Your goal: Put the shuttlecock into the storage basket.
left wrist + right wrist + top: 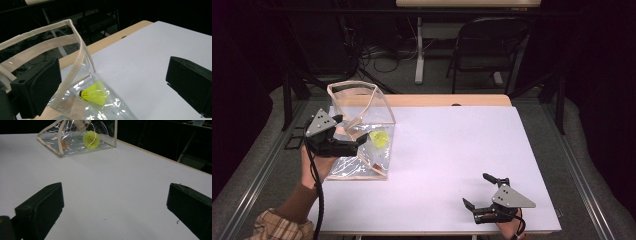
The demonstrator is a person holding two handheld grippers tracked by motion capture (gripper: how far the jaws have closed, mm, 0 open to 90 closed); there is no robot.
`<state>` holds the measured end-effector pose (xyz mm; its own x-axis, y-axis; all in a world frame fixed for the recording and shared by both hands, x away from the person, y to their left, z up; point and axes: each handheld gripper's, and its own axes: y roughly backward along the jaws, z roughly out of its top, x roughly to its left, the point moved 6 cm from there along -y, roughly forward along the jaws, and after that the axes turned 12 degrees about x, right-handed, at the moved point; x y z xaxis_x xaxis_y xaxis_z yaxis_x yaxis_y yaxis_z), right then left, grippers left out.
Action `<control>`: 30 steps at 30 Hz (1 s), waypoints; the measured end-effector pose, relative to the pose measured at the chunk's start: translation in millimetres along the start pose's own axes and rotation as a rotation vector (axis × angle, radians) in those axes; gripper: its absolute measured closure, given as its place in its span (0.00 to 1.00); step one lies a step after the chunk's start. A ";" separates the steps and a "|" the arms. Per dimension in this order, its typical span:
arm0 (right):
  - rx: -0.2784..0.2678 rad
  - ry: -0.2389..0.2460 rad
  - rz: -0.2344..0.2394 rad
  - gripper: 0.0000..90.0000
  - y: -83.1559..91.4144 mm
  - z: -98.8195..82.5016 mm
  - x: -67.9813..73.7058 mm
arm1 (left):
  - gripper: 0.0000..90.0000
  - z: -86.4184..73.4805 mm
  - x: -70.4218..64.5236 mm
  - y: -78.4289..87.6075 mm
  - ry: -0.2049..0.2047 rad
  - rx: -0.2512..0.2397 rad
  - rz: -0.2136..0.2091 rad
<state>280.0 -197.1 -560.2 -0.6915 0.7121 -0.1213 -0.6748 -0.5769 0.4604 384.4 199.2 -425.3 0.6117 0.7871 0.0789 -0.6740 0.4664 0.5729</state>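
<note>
Shuttlecock (pixel 95 94) lies inside the clear bag (pixel 379 107), just ahead of your left gripper (pixel 346 141), jaws apart; your right gripper (pixel 474 190), also apart, sits well away.

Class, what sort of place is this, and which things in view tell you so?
Probably a lab or recording workspace: a white table ringed by dark curtains, loose floor cables, and a folding chair behind.
</note>
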 end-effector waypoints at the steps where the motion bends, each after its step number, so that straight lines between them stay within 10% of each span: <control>1: 0.000 0.000 0.000 0.01 -0.1 0.0 -0.1 | 0.00 -2.0 -2.4 0.5 -0.004 -0.003 -0.002; 30: 0.004 0.002 0.001 0.01 0.2 0.0 0.7 | 0.00 -68.9 -27.2 -7.8 0.030 0.021 -0.040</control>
<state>279.4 -196.8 -560.2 -0.6925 0.7108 -0.1229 -0.6734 -0.5759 0.4635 344.5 202.0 -488.1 0.6252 0.7799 0.0312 -0.6402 0.4895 0.5921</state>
